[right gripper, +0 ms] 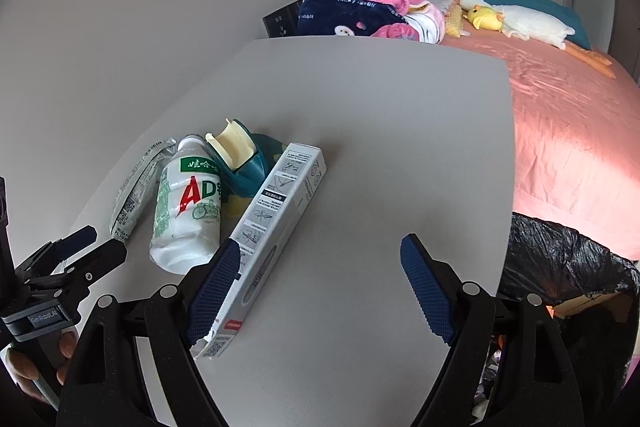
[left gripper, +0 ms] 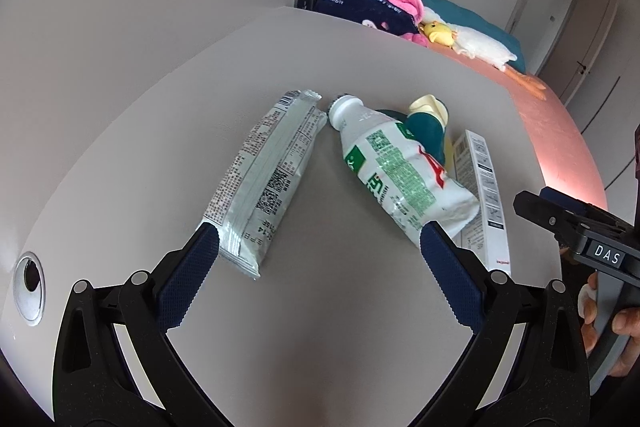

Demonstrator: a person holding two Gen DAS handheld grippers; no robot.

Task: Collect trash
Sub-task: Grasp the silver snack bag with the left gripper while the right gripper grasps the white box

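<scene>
On the grey desk (left gripper: 320,307) lie a silver snack wrapper (left gripper: 264,171), a crushed white drink bottle (left gripper: 392,167) with green and red print, and a long white carton (left gripper: 486,191). My left gripper (left gripper: 318,243) is open and empty, hovering between wrapper and bottle. My right gripper (right gripper: 320,267) is open and empty; its left finger stands beside the carton (right gripper: 272,219). The bottle (right gripper: 188,211) and wrapper (right gripper: 136,187) lie left of it. A bin with a black liner (right gripper: 568,267) stands at the desk's right edge.
A teal and cream holder (right gripper: 240,163) stands behind the bottle. A bed with a pink sheet (right gripper: 568,131), blankets and plush toys (right gripper: 520,19) lies beyond the desk. A cable grommet (left gripper: 29,289) sits at the desk's left. The wall runs along the left.
</scene>
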